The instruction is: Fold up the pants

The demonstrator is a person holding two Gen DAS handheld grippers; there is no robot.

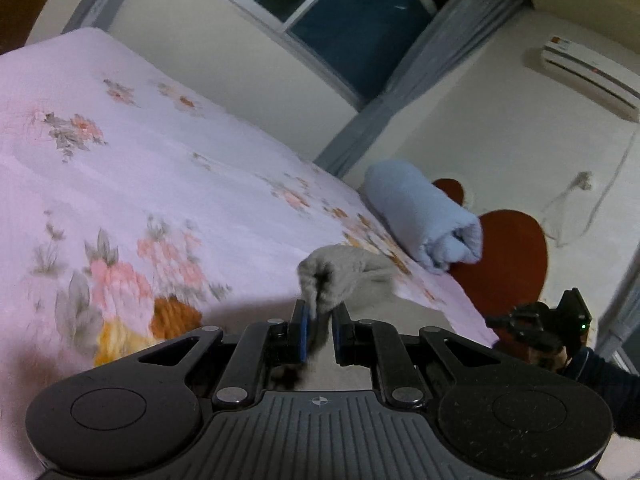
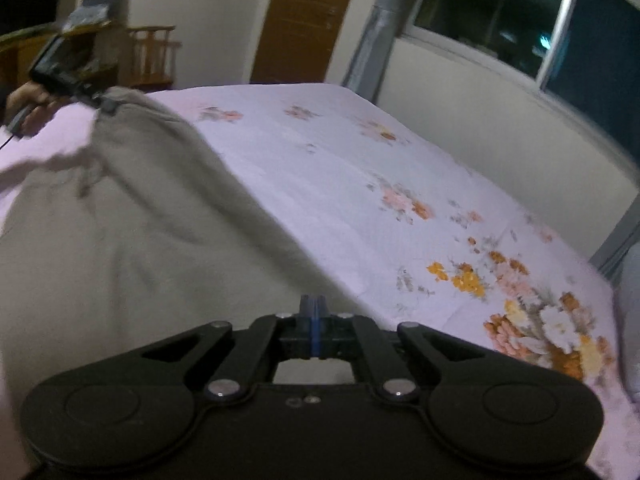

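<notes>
The grey pants point(image 2: 120, 224) hang stretched between my two grippers above a bed with a pink floral sheet point(image 2: 360, 168). My left gripper point(image 1: 320, 314) is shut on a bunched grey edge of the pants point(image 1: 344, 268); it also shows in the right wrist view point(image 2: 102, 104) at the far left, pinching the cloth. My right gripper point(image 2: 314, 304) has its blue pads pressed together at the pants' near edge; the cloth between them is hidden. The right gripper shows in the left wrist view point(image 1: 540, 320) at the lower right.
A rolled light blue blanket point(image 1: 420, 216) lies at the bed's far corner by a red headboard point(image 1: 512, 256). A window point(image 1: 352, 8) and grey curtains stand behind the bed. A brown door point(image 2: 304, 16) and a wooden chair point(image 2: 152, 56) are across the room.
</notes>
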